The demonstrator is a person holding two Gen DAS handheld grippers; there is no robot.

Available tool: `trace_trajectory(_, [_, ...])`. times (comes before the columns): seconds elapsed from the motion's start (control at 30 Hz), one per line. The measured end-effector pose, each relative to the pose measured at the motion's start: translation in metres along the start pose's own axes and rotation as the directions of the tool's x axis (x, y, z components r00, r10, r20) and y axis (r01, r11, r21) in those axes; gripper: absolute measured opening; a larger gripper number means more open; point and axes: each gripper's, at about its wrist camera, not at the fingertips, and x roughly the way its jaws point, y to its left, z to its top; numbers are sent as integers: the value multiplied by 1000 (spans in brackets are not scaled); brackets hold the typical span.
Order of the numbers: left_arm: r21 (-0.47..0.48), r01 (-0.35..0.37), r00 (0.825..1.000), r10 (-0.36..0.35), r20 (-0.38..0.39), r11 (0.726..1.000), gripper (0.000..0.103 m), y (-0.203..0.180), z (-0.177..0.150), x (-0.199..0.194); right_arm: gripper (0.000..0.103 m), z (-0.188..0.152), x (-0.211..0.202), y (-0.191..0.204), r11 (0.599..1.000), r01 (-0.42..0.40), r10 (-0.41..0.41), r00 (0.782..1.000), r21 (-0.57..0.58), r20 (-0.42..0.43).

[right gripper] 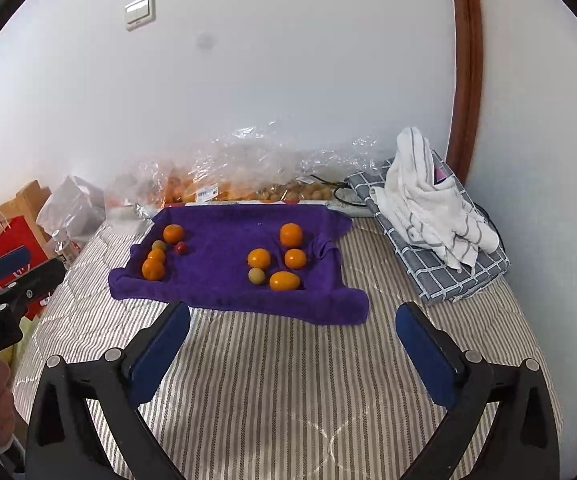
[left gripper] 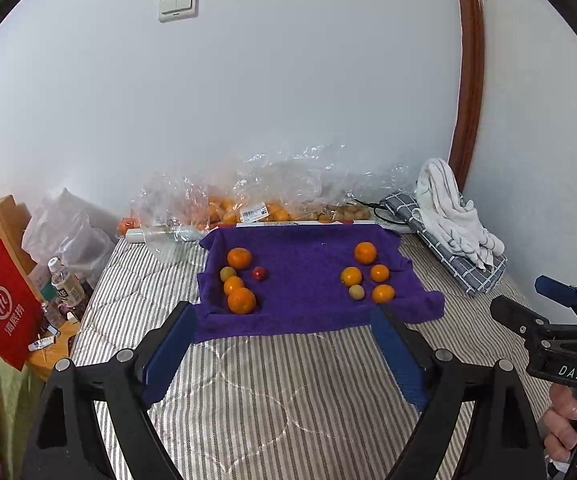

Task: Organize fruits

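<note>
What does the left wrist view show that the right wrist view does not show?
Only the left wrist view shows a drink bottle beside the red bag. Only the right wrist view shows a pink item behind the white towel. Both show the purple towel with two fruit groups, and both grippers, left and right, open and empty.

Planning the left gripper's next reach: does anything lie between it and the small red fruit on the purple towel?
Nothing visible does. Between the left gripper and the red fruit lie only striped bedding and bare purple towel; oranges sit beside it.
</note>
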Motion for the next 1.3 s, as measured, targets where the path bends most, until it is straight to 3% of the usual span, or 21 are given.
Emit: trace_trajectory(1.3, [-12, -11, 1000, 11, 3, 1000, 88, 1, 0, -2, 101, 8, -7, -4, 1000, 8, -8, 1000, 26, 7])
